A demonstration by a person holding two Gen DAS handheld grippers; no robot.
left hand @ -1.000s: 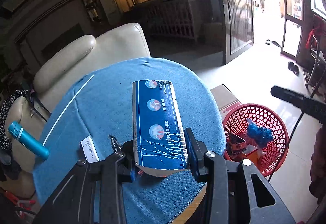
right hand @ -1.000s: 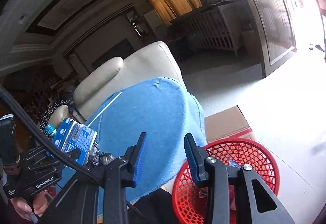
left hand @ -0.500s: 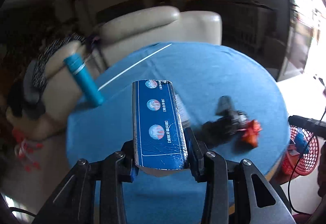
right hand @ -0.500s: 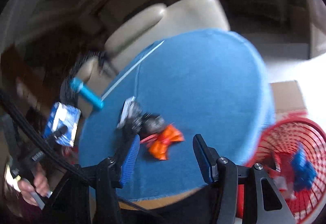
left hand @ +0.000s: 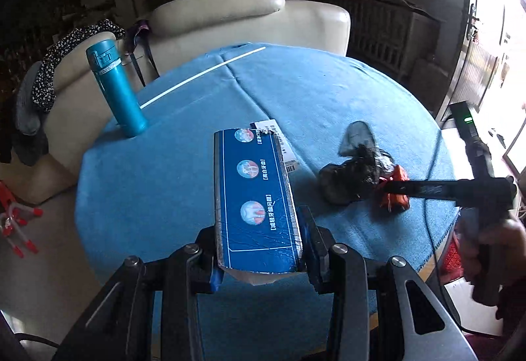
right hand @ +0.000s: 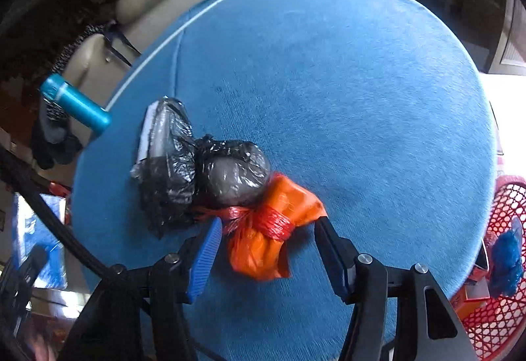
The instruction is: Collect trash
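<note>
My left gripper (left hand: pixel 259 246) is shut on a flattened blue carton (left hand: pixel 254 196) and holds it above the round blue-clothed table (left hand: pixel 157 170). My right gripper (right hand: pixel 268 246) is open, its jaws on either side of an orange plastic wrapper (right hand: pixel 266 239) tied with red string. A crumpled black plastic bag (right hand: pixel 203 167) lies just beyond the orange wrapper; both also show in the left wrist view, the bag (left hand: pixel 351 173) and the wrapper (left hand: pixel 396 193). A white paper slip (left hand: pixel 282 144) lies behind the carton.
A teal flask (left hand: pixel 115 88) stands at the table's far left edge. A red mesh basket (right hand: pixel 499 262) with blue and orange trash sits on the floor at the right. A cream armchair (left hand: pixel 230 22) stands behind the table. A white stick (left hand: pixel 203 75) lies across the cloth.
Both grippers swung left from the basket side toward the table. My right gripper came down over the orange wrapper. The left still holds the carton.
</note>
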